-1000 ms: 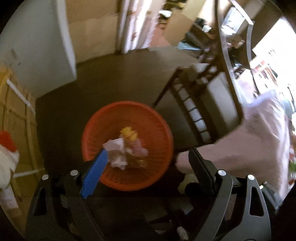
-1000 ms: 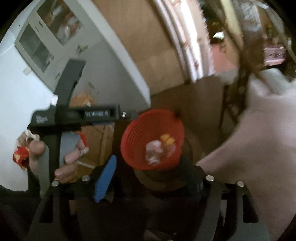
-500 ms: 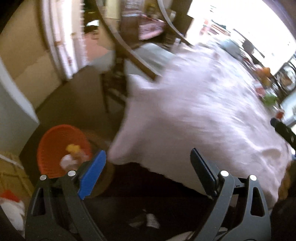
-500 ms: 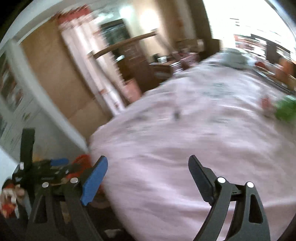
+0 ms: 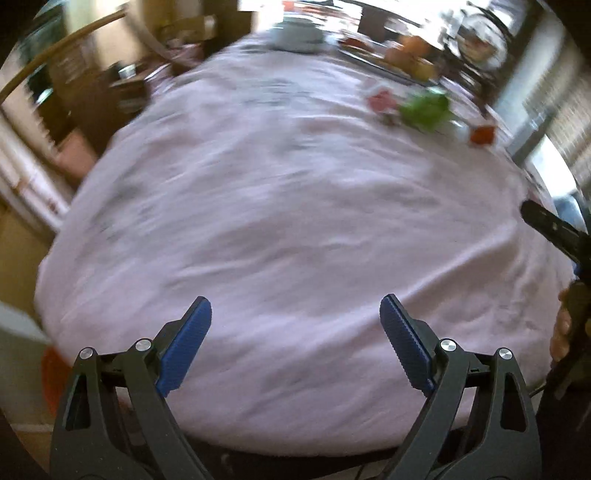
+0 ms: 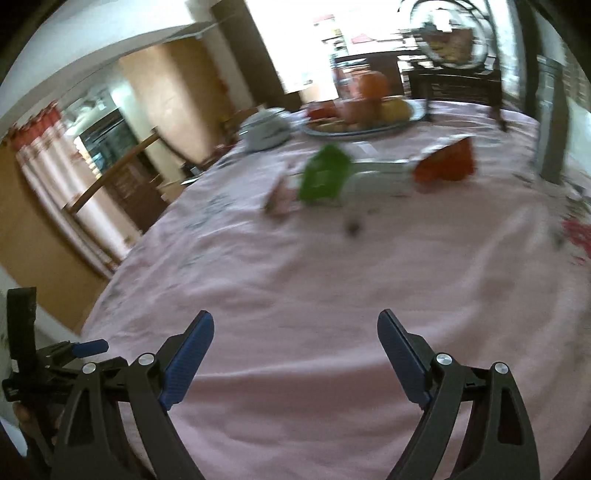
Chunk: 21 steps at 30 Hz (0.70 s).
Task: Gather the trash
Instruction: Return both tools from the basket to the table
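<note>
While blur hides the green wrapper [image 6: 325,179]'s axis — both hand-held grippers [image 5: 295,325] [image 6: 295,339] gape, empty.

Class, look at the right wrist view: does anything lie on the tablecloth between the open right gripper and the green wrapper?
Nothing visible blocks it. Only bare pink tablecloth lies between the right gripper and the green wrapper; a small dark speck sits right of that path.

Pink-clothed table [image 6: 332,280], dark wooden chair [image 6: 458,83] behind, tan wall [image 6: 166,85], curtain [image 6: 55,177], bright window glare [image 6: 295,33].
</note>
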Each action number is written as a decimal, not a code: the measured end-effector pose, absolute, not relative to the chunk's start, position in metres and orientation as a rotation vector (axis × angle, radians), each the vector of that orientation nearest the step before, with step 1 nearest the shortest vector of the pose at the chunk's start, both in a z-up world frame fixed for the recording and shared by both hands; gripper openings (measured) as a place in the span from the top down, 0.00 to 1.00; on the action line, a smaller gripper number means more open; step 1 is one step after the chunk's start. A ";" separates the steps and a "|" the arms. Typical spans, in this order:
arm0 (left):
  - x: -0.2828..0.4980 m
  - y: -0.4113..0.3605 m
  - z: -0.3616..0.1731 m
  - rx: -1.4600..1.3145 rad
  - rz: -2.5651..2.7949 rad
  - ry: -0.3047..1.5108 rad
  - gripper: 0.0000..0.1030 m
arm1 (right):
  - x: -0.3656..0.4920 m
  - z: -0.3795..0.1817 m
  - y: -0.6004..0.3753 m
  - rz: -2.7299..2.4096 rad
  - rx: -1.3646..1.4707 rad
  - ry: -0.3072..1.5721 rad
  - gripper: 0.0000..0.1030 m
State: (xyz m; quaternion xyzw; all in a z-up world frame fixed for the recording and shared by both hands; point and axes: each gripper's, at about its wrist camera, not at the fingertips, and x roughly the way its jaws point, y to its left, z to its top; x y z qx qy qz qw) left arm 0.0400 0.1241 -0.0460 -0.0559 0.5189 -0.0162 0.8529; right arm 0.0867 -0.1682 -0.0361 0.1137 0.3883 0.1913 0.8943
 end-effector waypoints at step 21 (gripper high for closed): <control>0.185 0.055 -0.042 -0.096 -0.065 0.980 0.13 | 0.156 -0.048 -0.202 0.216 0.194 0.842 0.10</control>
